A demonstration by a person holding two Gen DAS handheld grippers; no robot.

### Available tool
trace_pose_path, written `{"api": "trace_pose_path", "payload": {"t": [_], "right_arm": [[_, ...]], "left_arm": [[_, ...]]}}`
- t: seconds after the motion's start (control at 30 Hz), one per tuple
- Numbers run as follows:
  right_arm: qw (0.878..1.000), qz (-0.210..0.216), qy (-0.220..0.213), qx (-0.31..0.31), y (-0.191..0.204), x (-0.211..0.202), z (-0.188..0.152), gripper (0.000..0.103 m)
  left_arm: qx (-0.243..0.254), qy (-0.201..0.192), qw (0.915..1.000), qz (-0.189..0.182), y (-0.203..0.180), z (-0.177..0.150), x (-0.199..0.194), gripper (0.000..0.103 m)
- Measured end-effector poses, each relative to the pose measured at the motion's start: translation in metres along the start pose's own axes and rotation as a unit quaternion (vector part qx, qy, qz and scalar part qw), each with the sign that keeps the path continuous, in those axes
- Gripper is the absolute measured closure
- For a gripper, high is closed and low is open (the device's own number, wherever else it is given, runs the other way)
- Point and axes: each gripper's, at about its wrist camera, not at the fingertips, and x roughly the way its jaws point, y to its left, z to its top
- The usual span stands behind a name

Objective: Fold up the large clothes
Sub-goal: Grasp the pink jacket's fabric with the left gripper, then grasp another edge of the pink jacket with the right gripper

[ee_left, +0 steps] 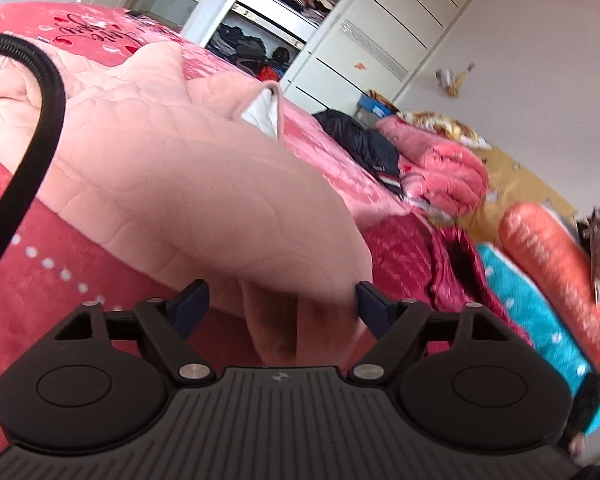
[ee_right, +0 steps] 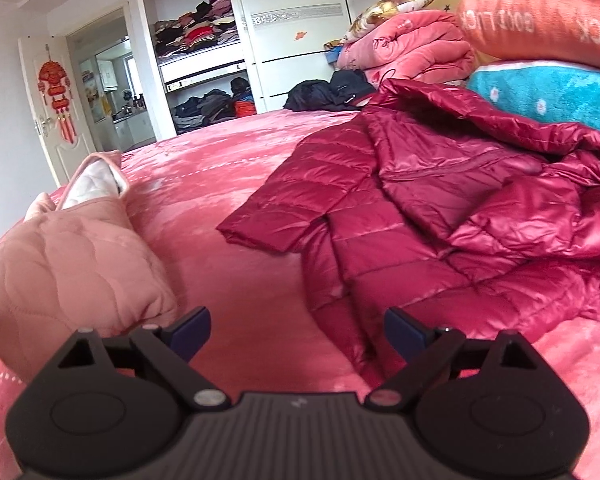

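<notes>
Pink quilted coat: folded on the bed, just ahead of my left fingers, which are released.
Right fingers: released, empty.
Red down jacket: unfolded; slick shell may slip my grasp.
Wardrobe: shelves hold clothes.

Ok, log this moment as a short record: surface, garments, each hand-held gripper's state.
surface: red bed cover
pink jacket: quilted, bunched up, white lining showing
red jacket: puffer, spread unfolded on the bed, right of the pink one
left hand-held gripper: open, pink jacket fabric between the fingers, not clamped
right hand-held gripper: open, holding nothing, aimed at the red jacket's near edge
background: folded blankets, open wardrobe
</notes>
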Motion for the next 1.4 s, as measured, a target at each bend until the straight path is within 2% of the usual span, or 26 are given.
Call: {"api": "trace_pose_path", "payload": {"t": [0.2, 0.33, 0.37, 0.47, 0.5, 0.57, 0.6, 0.63, 0.8, 1.07, 1.4], "right_arm": [[1.000, 0.003, 0.001, 0.005, 0.003, 0.004, 0.002, 0.010], [0.999, 0.010, 0.005, 0.030, -0.003, 0.006, 0.004, 0.010], [0.999, 0.010, 0.005, 0.035, -0.004, 0.006, 0.004, 0.010], [0.999, 0.003, 0.006, 0.044, -0.008, 0.006, 0.005, 0.009], [0.999, 0.000, 0.009, 0.046, -0.010, 0.007, 0.006, 0.009], [0.999, -0.002, 0.012, 0.053, -0.014, 0.009, 0.006, 0.009], [0.998, -0.002, 0.013, 0.056, -0.016, 0.009, 0.006, 0.009], [0.998, -0.001, 0.014, 0.058, -0.018, 0.009, 0.006, 0.009], [0.998, 0.001, 0.018, 0.056, -0.018, 0.010, 0.006, 0.009], [0.998, 0.028, 0.018, 0.061, -0.014, 0.007, 0.006, 0.009], [0.995, 0.065, 0.028, 0.065, -0.003, 0.001, -0.004, 0.009]], "left_arm": [[-0.027, -0.023, 0.9994, 0.006, -0.008, 0.014, 0.019, 0.000], [-0.021, -0.031, 0.9990, 0.024, -0.014, 0.020, 0.035, 0.001], [-0.022, -0.029, 0.9988, 0.032, -0.014, 0.021, 0.039, 0.004], [-0.026, -0.017, 0.9983, 0.049, -0.016, 0.020, 0.046, 0.042], [-0.025, -0.013, 0.9983, 0.051, -0.017, 0.019, 0.046, 0.061], [-0.017, -0.018, 0.9982, 0.055, -0.021, 0.017, 0.042, 0.073], [-0.012, -0.018, 0.9982, 0.056, -0.023, 0.017, 0.040, 0.087], [-0.012, -0.019, 0.9980, 0.060, -0.025, 0.017, 0.036, 0.090], [0.000, -0.037, 0.9972, 0.065, -0.028, 0.025, -0.002, 0.093], [0.001, -0.050, 0.9950, 0.086, -0.003, 0.039, -0.104, 0.093], [-0.041, -0.064, 0.9874, 0.139, 0.033, 0.030, -0.226, 0.093]]}}
